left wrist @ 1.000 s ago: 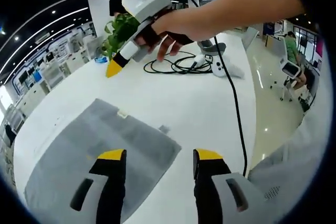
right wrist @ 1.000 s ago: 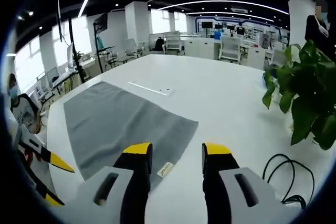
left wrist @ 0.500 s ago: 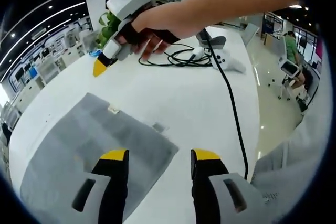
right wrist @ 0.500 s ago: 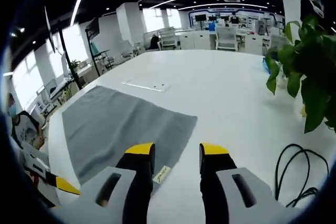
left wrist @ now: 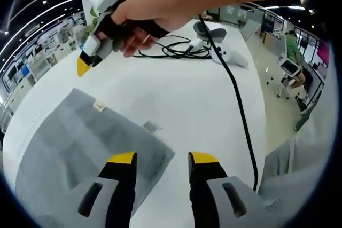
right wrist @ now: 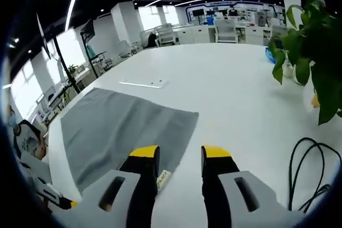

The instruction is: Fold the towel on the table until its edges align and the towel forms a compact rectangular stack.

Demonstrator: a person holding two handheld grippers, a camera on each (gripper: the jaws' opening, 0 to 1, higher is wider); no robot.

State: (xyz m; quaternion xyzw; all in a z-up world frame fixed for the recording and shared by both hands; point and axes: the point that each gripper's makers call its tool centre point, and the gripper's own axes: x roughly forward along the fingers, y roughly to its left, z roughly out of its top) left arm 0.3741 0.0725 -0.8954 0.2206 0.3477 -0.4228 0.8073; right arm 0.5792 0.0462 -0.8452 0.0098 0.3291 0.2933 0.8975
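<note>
Grey towel (left wrist: 80, 148) flat on white tabletop (left wrist: 181, 100). Left gripper (left wrist: 160, 158) parted, empty, above near corner. Right gripper (right wrist: 179, 153) parted, empty, above label corner; black cable (right wrist: 310, 169) to its right.

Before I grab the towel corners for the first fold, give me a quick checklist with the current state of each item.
1. Towel lies flat, unfolded: ok.
2. Left claw open over the near corner: ok.
3. Right claw open at the corner with the tag: ok.
4. Either claw touching cloth yet: cannot tell.
5. Black cable off the towel: ok.
6. Potted plant apart from the towel: ok.
</note>
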